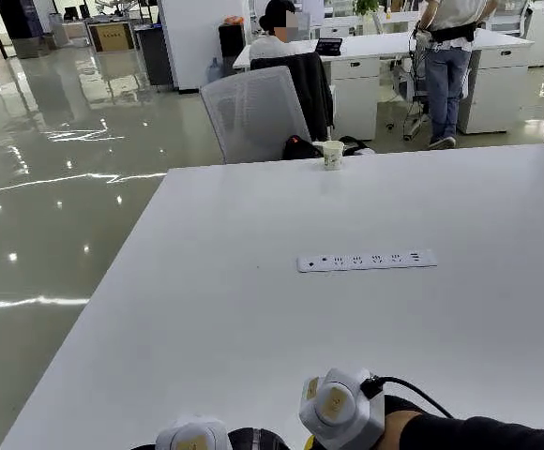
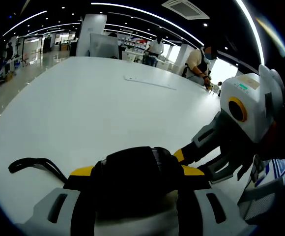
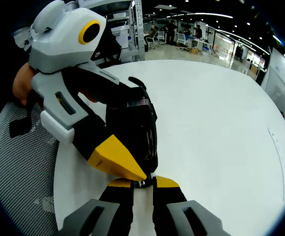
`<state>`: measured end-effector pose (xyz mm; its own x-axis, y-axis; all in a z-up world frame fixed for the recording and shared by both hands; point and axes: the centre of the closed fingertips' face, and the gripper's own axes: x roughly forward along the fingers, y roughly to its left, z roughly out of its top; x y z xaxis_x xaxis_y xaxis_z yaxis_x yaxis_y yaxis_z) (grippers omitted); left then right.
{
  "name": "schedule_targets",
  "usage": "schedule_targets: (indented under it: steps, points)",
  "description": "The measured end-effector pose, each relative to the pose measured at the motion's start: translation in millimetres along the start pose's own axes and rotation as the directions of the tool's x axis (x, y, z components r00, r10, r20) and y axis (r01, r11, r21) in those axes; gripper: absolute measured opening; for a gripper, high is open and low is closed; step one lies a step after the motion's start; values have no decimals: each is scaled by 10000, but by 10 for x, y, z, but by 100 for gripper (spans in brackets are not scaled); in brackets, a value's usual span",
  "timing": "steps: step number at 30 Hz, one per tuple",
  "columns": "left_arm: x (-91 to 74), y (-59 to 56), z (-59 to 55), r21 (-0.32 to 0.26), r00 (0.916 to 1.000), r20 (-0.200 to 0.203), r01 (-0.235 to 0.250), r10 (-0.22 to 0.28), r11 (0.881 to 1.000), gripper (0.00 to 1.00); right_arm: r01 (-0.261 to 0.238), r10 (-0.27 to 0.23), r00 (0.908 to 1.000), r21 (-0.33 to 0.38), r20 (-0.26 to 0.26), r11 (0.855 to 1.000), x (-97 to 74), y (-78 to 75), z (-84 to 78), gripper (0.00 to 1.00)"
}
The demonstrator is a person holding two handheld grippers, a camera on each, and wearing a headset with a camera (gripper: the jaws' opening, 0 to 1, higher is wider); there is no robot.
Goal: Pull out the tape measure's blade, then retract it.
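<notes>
Found tape measure (image 3: 135,125) well apart from power strip (image 1: 367,261), on strip's near side, down by edge of table (image 1: 253,356) closest to person. Saw it gripped across its black-and-yellow body by left gripper (image 2: 136,171), jaws pressed in on both flanks. Saw right gripper (image 3: 143,187) nose-on to it, jaws pinched almost together on a small bit at its mouth, prob the end hook (image 3: 143,182); too small to confirm. Spotted no length of blade drawn out yet, so judged this as start of the pull.

Re the coming move: placed tape measure straight ahead of right gripper, along that gripper's own jaw line, touching at the tips. Reckoned pull axis to run btwn the 2 grippers, approx parallel to power strip's length, w/ right gripper backing off and left gripper anchoring. Rated right gripper nearer the hook, left nearer the body.

Counted 1 tape measure, 2 grippers, 1 power strip, 1 table, and 1 paper cup (image 1: 333,155) well beyond the strip, at far edge.
</notes>
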<state>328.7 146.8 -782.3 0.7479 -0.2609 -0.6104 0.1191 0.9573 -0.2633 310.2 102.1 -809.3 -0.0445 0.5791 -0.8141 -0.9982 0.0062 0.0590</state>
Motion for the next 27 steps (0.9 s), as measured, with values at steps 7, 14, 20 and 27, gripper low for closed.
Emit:
schedule_targets:
  steps: [7, 14, 20, 27]
  points:
    - [6, 1, 6, 9, 10000, 22, 0, 0, 10000, 61, 2, -1, 10000, -154, 39, 9999, 0, -7, 2, 11]
    - [5, -11, 15, 95, 9998, 145, -135, 134, 9999, 63, 127, -126, 9999, -314, 33, 9994, -5, 6, 3, 12]
    - [4, -14, 18, 203, 9999, -5, -156, 156, 9997, 64, 462, -465, 9989, -352, -95, 9983, -5, 0, -1, 14]
    - [-5, -13, 33, 394, 9999, -147, -53, 59, 9992, 64, 740, -740, 9972, -3, -40, 9973, -92, -26, -94, 17]
